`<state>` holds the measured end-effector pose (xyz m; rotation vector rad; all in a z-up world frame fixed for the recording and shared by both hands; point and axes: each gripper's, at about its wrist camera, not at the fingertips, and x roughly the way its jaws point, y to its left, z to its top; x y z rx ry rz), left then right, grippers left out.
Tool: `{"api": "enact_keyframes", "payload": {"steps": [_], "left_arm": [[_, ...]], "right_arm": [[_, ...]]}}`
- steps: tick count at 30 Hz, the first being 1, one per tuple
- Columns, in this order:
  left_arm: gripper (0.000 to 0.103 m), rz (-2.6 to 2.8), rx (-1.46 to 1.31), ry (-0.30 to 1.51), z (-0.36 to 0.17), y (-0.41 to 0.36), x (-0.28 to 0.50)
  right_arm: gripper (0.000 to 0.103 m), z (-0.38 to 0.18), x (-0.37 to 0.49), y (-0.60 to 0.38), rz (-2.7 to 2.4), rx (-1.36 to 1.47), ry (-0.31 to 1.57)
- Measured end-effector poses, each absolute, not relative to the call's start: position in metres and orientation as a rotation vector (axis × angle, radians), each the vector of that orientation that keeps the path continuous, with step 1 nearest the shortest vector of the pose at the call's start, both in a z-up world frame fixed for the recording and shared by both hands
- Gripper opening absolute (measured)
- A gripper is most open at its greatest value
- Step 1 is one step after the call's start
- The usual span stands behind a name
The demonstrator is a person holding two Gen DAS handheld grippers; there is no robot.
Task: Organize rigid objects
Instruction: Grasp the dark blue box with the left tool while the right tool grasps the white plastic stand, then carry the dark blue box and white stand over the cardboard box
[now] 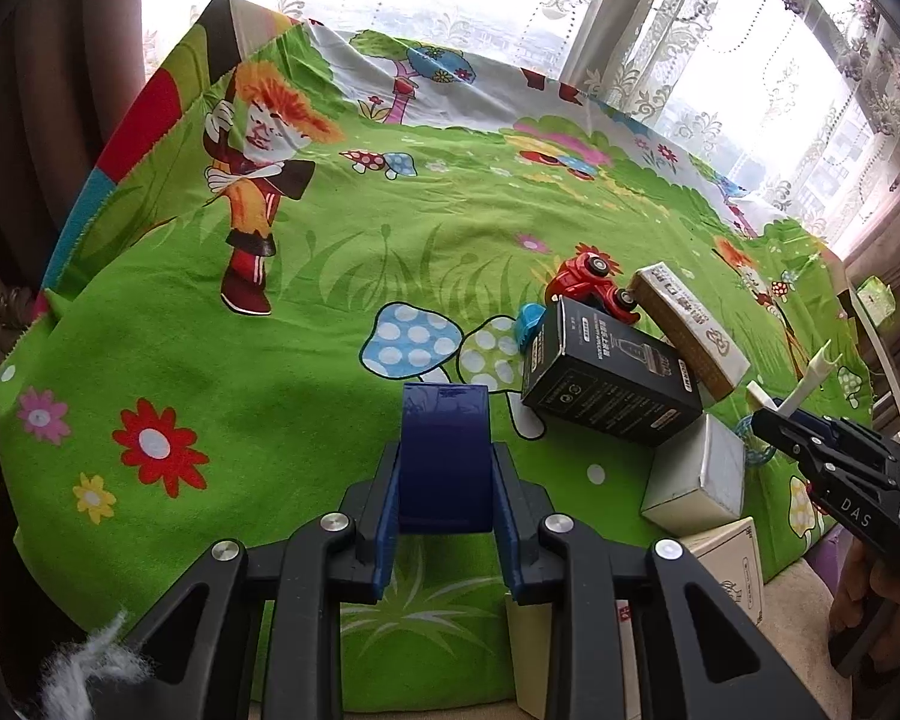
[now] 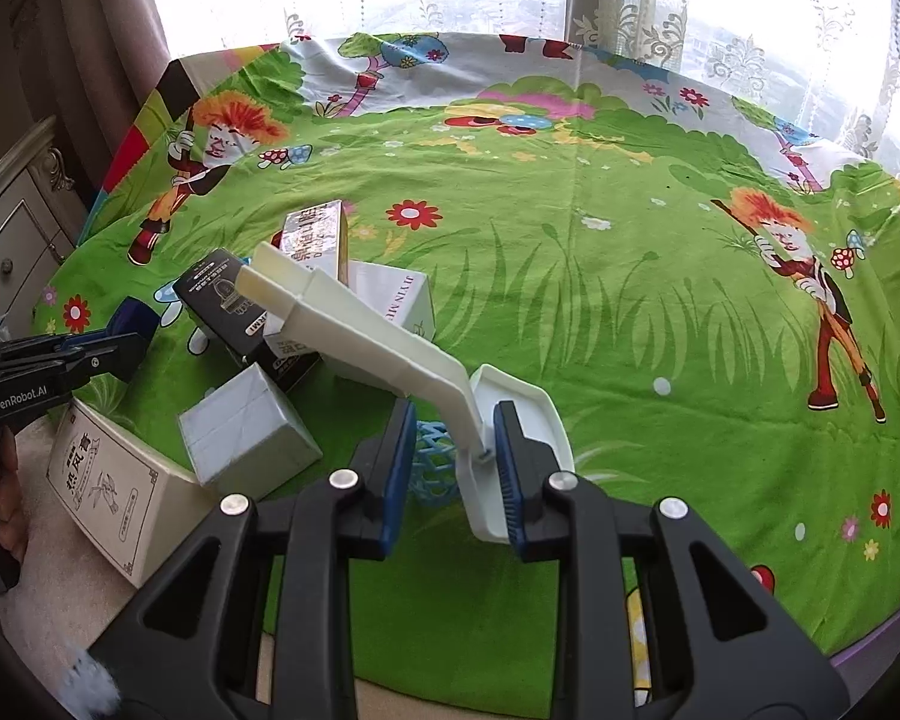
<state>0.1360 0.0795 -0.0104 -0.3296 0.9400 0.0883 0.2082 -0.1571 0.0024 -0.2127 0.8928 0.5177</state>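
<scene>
My left gripper [image 1: 445, 480] is shut on a dark blue box [image 1: 444, 450] and holds it over the green cartoon cloth [image 1: 270, 360]. My right gripper [image 2: 456, 468] is shut on a white plastic holder [image 2: 390, 348], whose long arm points up and left over a pile of boxes. The pile holds a black box [image 1: 606, 384], a gold and white box [image 1: 690, 324], a grey box [image 1: 699, 480] and a red toy car [image 1: 594, 285]. In the left wrist view the right gripper [image 1: 768, 408] is at the far right.
A white box with black print [image 2: 108, 486] lies at the cloth's near edge. A white carton [image 2: 402, 300] stands behind the holder. A light blue mesh piece [image 2: 435, 462] lies under my right gripper. Lace curtains and a window stand behind the table. A cabinet [image 2: 24, 228] is at the left.
</scene>
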Motion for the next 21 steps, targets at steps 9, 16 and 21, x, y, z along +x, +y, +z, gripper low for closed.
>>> {"api": "enact_keyframes", "payload": {"steps": [9,16,21], "left_arm": [[0.028,0.130,-0.351,0.867,0.008,0.073,0.109],[0.028,0.155,-0.331,0.775,0.026,0.060,0.080],[0.028,0.139,-0.309,0.728,0.039,0.046,0.064]], "right_arm": [[0.030,0.016,0.180,-0.169,0.474,-0.229,0.838],[0.030,0.025,0.162,-0.182,0.458,-0.202,0.820],[0.030,0.030,0.148,-0.192,0.450,-0.190,0.811]]}}
